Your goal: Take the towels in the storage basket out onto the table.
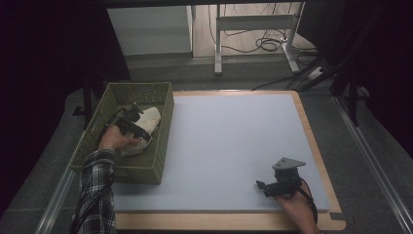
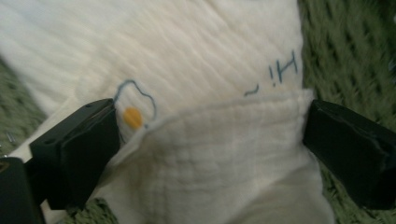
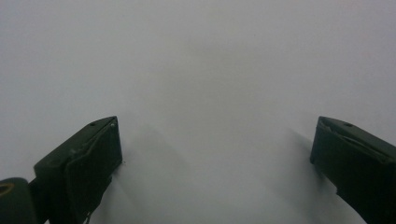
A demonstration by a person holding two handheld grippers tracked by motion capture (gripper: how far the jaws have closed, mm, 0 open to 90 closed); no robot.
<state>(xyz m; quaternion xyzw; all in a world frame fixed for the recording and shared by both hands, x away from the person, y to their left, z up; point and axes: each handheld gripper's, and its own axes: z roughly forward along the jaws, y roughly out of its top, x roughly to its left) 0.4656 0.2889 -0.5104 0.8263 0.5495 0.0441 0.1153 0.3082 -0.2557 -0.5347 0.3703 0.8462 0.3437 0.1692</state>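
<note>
Reaching down into the green woven basket (image 1: 146,168), the left gripper (image 1: 138,127) stands over a cream cloth (image 1: 146,122) that lies on the basket floor. In the left gripper view the cloth (image 2: 196,70) spreads ahead of the jaws and runs back between them: a folded, ribbed layer fills the gap, its top edge level with the jaw tips. The jaws stand wide, one on each side of that fold. The jaw at the right of that view sits at the cloth's edge and the other beside a lifted corner; whether the pads press on the fabric I cannot tell, and the fold looks loose, not pinched. Just ahead of the jaw at the left of that view a drawn outline with an orange spot (image 2: 133,117) marks the cloth, and farther ahead, toward the other jaw, there is blue lettering (image 2: 282,70). Green basket weave (image 2: 350,56) shows beyond the cloth's edge.

The right gripper (image 1: 263,186) is well apart from the basket, low over the pale grey mat (image 1: 229,146) near the person's edge of the table, with its grey plate on top. Its own view shows the jaws spread wide over bare mat (image 3: 201,93), nothing between them.
</note>
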